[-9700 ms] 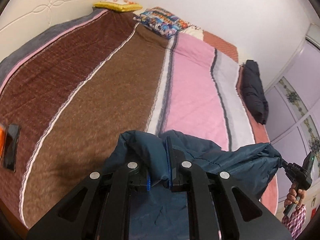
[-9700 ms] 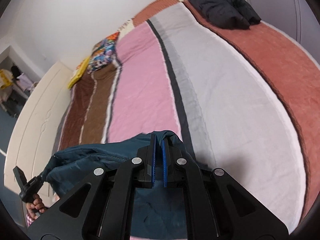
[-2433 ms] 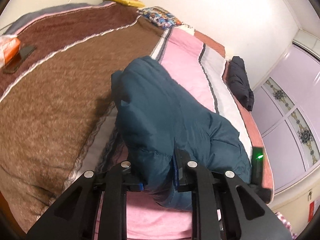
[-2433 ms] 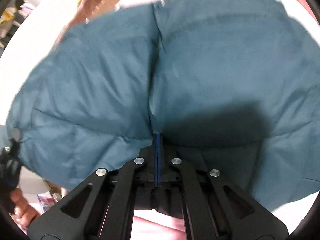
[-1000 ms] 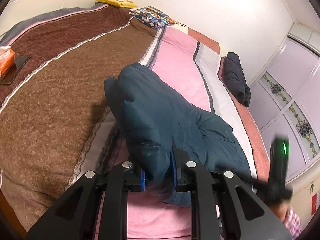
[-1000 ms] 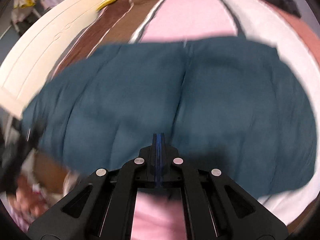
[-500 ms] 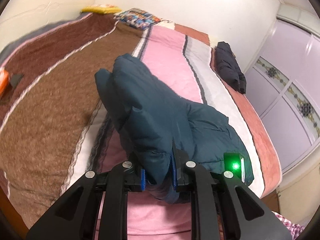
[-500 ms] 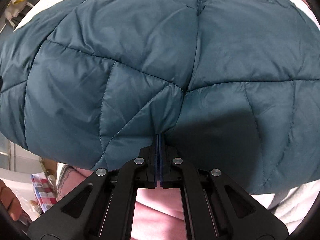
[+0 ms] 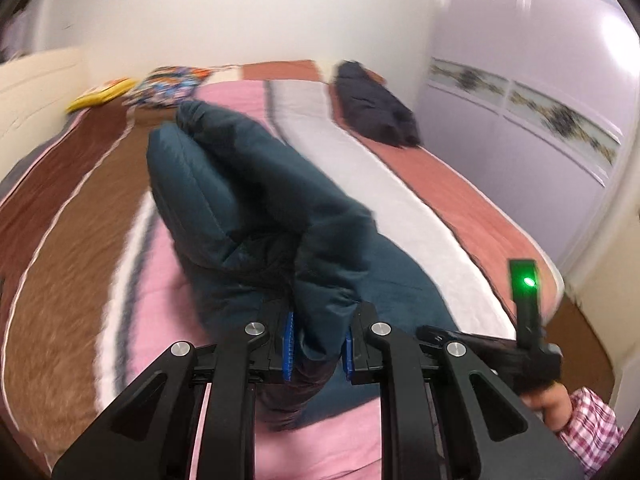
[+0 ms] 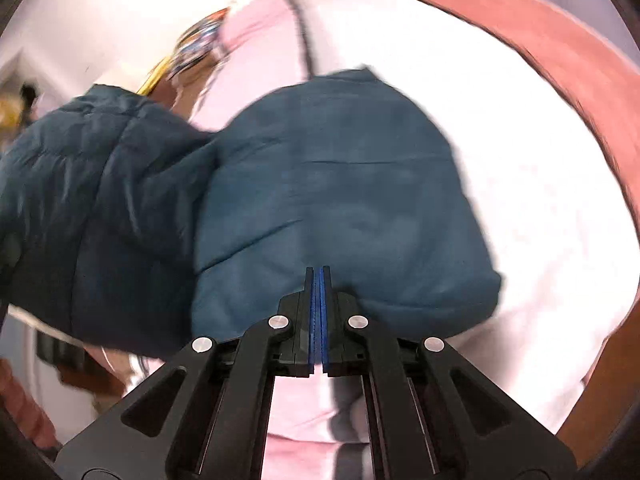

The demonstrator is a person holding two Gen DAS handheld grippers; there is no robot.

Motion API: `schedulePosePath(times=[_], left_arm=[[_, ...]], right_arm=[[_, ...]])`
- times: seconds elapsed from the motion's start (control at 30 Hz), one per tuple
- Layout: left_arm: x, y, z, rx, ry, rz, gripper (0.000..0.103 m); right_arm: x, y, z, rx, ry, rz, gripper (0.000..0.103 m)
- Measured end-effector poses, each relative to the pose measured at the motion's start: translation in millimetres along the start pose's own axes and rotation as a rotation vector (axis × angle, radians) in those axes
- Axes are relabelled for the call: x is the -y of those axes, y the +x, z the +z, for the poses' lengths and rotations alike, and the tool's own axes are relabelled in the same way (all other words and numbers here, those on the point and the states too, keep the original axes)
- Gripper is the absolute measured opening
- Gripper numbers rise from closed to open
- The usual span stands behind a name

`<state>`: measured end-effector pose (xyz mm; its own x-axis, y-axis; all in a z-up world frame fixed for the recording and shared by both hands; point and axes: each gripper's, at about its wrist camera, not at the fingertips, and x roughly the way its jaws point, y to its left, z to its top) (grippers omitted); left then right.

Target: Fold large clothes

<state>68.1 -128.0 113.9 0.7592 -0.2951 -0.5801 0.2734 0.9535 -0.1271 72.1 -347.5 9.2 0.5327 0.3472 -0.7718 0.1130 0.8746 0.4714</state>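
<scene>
A dark teal puffer jacket lies bunched on the striped bed, near its front edge. My left gripper is shut on a thick fold of the jacket's near end, the fabric bulging between the blue pads. In the right wrist view the jacket fills the middle, with a raised part at the left. My right gripper has its jaws together at the jacket's near edge; I see no fabric between them. The right gripper's body with a green light shows in the left wrist view at right.
The bed cover has brown, pink, white and rust stripes. A folded black garment lies at the far right of the bed. Patterned and yellow pillows sit at the head. Lilac wardrobe doors stand to the right.
The left gripper has swung right and lifted its fold of jacket. The right gripper has pulled back from the jacket, so more bed shows around it.
</scene>
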Motion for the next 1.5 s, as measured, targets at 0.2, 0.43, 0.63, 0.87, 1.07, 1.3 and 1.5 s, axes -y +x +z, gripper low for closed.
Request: schedulePosePath(times=[0.2, 0.43, 0.63, 0.87, 1.07, 1.3, 1.5], left_arm=[[67.1, 49.6, -0.7, -0.079, 0.132, -0.076, 0.017], [111.9, 107.1, -18.1, -0.167, 0.222, -0.107, 0.017], [124.1, 135.4, -36.9, -0.234, 0.268, -0.107, 0.017], [126.3, 151.9, -54.8, -0.296, 0.296, -0.103, 0.023], [134.3, 147.1, -52.8, -0.292, 0.318, -0.140, 0.053], [110.9, 77.0, -18.4, -0.201, 0.232, -0.299, 0.059], [40.6, 36.3, 18.5, -0.085, 0.045, -0.306, 0.060]], right_arm=[[28.6, 33.3, -2.3, -0.118, 0.101, 0.073, 0.004], [75.8, 16.6, -12.8, -0.110, 0.275, 0.261, 0.004], [110.6, -14.2, -27.2, -0.049, 0.341, 0.260, 0.004], [109.7, -34.9, -43.7, -0.018, 0.342, 0.214, 0.006], [92.4, -69.6, -46.0, 0.053, 0.301, 0.176, 0.006], [85.1, -99.3, -17.2, 0.149, 0.231, 0.163, 0.006], [42.4, -107.7, 3.2, 0.153, 0.093, 0.233, 0.033]])
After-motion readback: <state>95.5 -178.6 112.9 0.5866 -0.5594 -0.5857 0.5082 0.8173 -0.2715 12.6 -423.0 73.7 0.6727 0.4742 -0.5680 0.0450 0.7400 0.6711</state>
